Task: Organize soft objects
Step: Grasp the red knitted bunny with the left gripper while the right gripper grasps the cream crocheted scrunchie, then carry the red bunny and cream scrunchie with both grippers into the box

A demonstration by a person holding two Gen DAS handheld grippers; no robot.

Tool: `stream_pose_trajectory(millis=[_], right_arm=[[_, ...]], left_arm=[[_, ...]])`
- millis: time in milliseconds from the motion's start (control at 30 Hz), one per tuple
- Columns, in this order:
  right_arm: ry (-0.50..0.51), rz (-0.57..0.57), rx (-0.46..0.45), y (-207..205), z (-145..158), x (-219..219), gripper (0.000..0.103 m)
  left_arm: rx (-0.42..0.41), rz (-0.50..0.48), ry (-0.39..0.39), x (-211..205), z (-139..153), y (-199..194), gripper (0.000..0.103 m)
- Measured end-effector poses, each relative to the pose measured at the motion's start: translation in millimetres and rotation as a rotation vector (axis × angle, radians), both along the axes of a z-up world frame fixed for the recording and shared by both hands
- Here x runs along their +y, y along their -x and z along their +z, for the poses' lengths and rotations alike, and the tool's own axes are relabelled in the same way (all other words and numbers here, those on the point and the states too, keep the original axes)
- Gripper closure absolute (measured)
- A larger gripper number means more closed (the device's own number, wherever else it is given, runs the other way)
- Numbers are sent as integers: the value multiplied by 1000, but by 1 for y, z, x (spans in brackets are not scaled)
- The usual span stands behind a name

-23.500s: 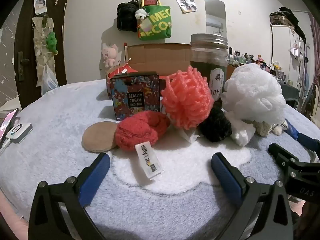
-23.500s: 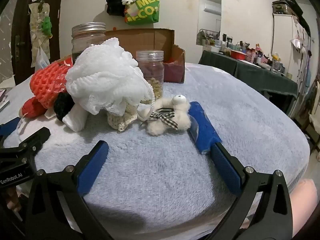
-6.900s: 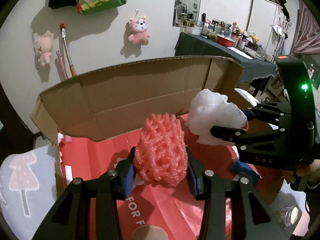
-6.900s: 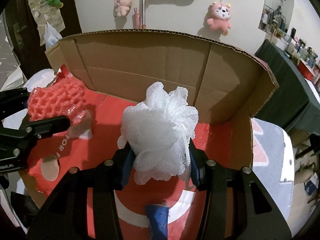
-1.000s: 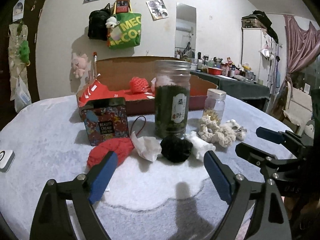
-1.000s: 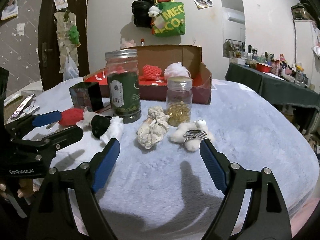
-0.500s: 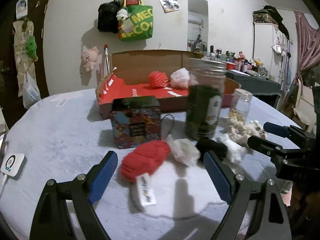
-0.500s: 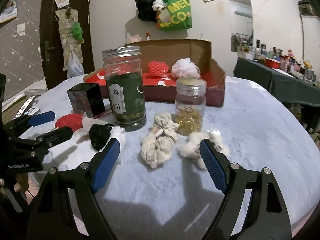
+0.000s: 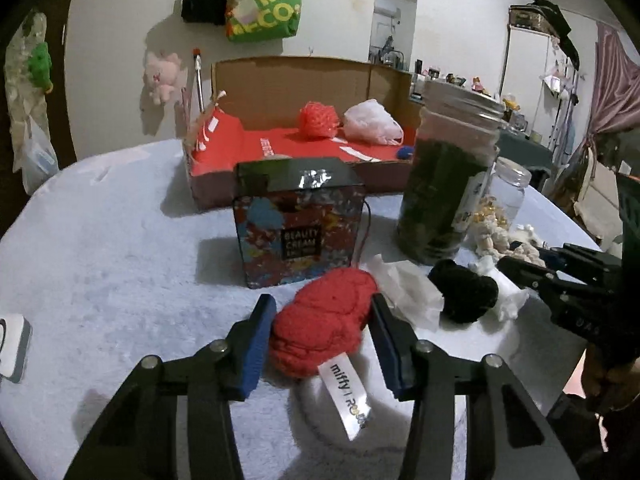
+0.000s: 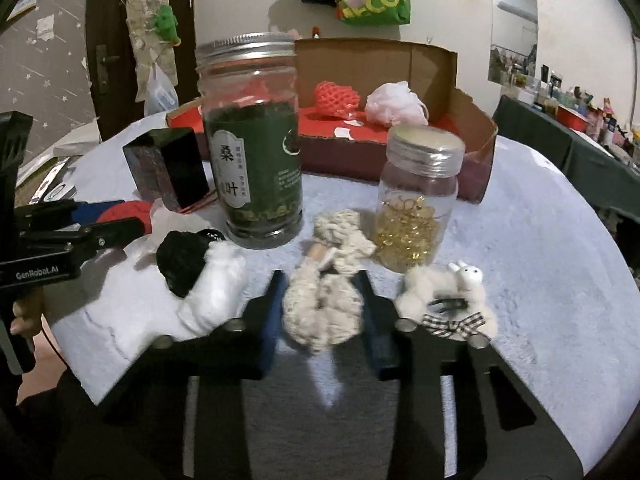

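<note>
A red knitted piece (image 9: 324, 320) with a white "miffy" tag lies on the fluffy pale blue cloth (image 9: 100, 260). My left gripper (image 9: 322, 302) is closing on it, and both blue pads touch its sides. In the right wrist view my right gripper (image 10: 320, 280) is closing on a cream knitted bundle (image 10: 320, 304), pads against it. A black soft ball (image 10: 180, 260), a white soft roll (image 10: 212, 296) and a small plush bunny (image 10: 448, 300) with a checked bow lie loose nearby. The cardboard box (image 9: 224, 152) behind holds a red mesh ball (image 9: 319, 120) and a white mesh pouf (image 9: 372, 122).
A tall jar of green leaves (image 10: 252, 140) and a small jar of golden beads (image 10: 416, 200) stand just behind the soft items. A patterned tin (image 9: 300, 228) stands behind the red piece. Crumpled white tissue (image 9: 408, 288) lies beside it. A small white device (image 9: 12, 344) lies far left.
Both grippers have moved forward and lower toward the table. Their wide-open jaws have narrowed, the left around the red knitted piece, the right around the cream bundle.
</note>
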State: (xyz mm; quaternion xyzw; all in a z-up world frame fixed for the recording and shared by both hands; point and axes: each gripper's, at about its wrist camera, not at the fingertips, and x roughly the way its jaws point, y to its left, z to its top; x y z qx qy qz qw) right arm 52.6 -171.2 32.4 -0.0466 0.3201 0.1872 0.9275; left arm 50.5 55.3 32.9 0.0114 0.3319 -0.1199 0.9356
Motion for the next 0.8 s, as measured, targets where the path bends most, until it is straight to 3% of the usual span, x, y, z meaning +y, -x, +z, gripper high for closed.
stream_pose_trajectory(millis=[267, 800], right_arm=[[-22, 22, -42, 13, 12, -5, 77], [-78, -4, -52, 16, 26, -24, 77]], left_arm=[[-75, 9, 7, -2, 16, 18, 55], [-105, 29, -7, 3, 29, 22, 55]])
